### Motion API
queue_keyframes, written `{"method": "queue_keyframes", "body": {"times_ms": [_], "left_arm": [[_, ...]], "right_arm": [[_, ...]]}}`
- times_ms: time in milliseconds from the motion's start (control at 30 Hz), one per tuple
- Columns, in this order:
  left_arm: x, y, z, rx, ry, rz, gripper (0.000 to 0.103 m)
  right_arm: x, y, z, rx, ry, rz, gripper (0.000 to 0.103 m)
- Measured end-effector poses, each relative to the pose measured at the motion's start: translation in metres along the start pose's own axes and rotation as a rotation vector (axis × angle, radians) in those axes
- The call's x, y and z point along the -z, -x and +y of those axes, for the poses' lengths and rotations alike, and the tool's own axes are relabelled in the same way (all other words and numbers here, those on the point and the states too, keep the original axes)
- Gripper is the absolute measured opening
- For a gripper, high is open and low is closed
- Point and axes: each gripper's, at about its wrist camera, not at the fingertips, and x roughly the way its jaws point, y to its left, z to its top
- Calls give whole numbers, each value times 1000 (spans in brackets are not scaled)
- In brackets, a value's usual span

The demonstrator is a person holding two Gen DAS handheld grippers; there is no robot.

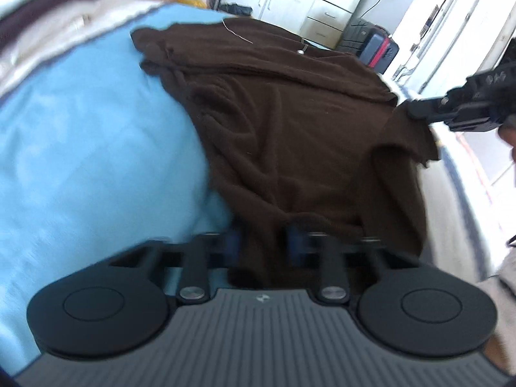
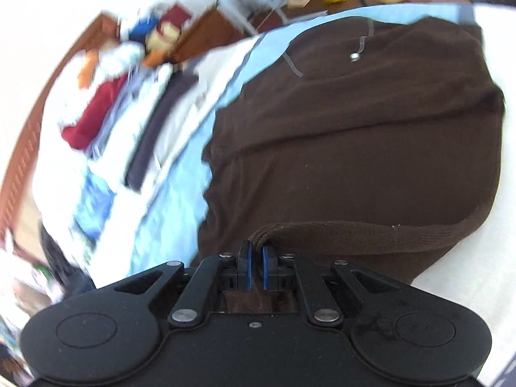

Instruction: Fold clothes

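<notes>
A dark brown hoodie [image 1: 274, 122] with metal-tipped drawstrings [image 1: 300, 52] lies spread on a light blue sheet [image 1: 80, 161]. My left gripper [image 1: 263, 242] is at its near edge, blue pads pressed on bunched brown cloth. The right gripper [image 1: 416, 109] shows at the right of the left wrist view, pinching a raised corner of the hoodie. In the right wrist view that gripper [image 2: 256, 253] is shut on the ribbed hem band [image 2: 354, 235], which stretches away to the right above the hoodie [image 2: 354, 135].
Folded clothes lie beside the sheet: a dark grey piece [image 2: 158, 129], a red one [image 2: 93, 119], a blue one [image 2: 93, 206]. White cabinets [image 1: 306, 0] and a suitcase [image 1: 377, 48] stand beyond the bed. A hand [image 1: 508, 135] holds the right gripper.
</notes>
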Motion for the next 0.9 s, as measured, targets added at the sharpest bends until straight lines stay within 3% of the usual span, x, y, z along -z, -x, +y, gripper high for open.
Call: {"method": "queue_keyframes", "body": {"times_ms": [133, 167, 267, 467, 633, 767, 900], "left_arm": [[-5, 2, -7, -66, -12, -27, 17], [-5, 4, -10, -80, -25, -42, 11], [-5, 13, -18, -99, -57, -97, 9], [-15, 35, -22, -103, -42, -208, 9], [-18, 35, -19, -108, 5, -220, 9], [-15, 35, -19, -90, 23, -244, 9], [-22, 39, -15, -36, 61, -335, 9]], "right_arm": [[-2, 23, -31, 40, -79, -151, 9], [-4, 30, -39, 58, -103, -187, 9], [-4, 46, -43, 28, -131, -258, 9], [9, 63, -20, 12, -75, -310, 9], [5, 84, -15, 47, -33, -374, 9], [7, 94, -21, 52, -49, -403, 9], [2, 88, -27, 73, -44, -405, 9]]}}
